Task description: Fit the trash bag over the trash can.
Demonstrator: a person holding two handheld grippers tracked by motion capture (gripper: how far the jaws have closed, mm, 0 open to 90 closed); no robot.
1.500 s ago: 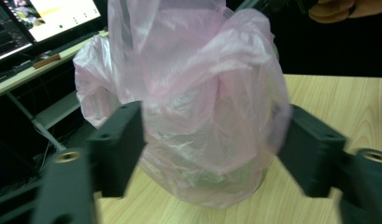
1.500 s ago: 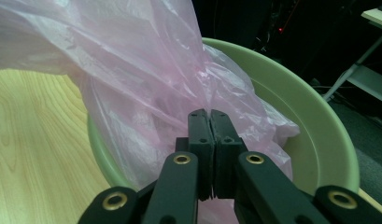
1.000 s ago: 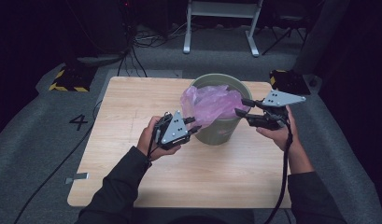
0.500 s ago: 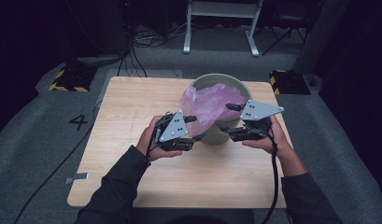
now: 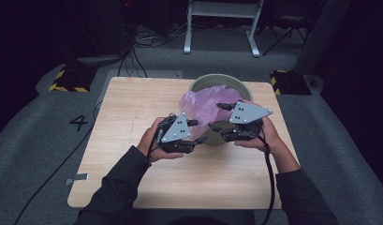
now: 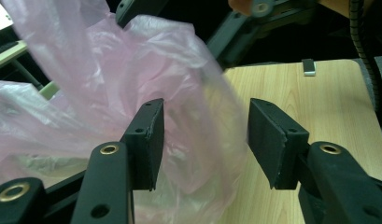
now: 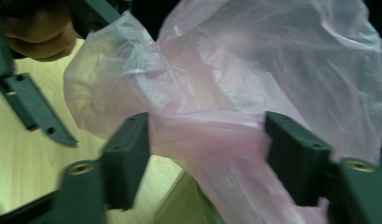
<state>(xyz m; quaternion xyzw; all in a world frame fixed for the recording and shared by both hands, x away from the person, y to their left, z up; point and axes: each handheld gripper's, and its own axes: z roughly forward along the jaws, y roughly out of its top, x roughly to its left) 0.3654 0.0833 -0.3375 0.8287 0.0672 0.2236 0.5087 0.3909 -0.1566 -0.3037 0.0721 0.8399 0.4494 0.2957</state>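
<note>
A thin pink plastic bag (image 5: 204, 105) bulges out of a pale green bin (image 5: 226, 78) at the far right of the wooden table (image 5: 128, 112). My left gripper (image 5: 198, 131) is at the bag's near left side, open. In the left gripper view the bag (image 6: 86, 93) billows behind and partly between the spread jaws of the left gripper (image 6: 202, 137). My right gripper (image 5: 216, 116) faces it from the right, open. In the right gripper view the right gripper (image 7: 207, 151) straddles a fold of the bag (image 7: 254, 84), above the bin's rim (image 7: 179, 207).
The table's left half and near side are bare wood. On the grey floor lie black-and-yellow striped blocks (image 5: 67, 79), (image 5: 290, 82), cables, a painted number 4 (image 5: 79, 123) and a strip of tape (image 5: 77, 178). A white stand's legs (image 5: 222, 28) rise behind the table.
My right gripper has moved left from the bin's right side to the bag's near side, close to the left gripper. The left gripper has barely shifted.
</note>
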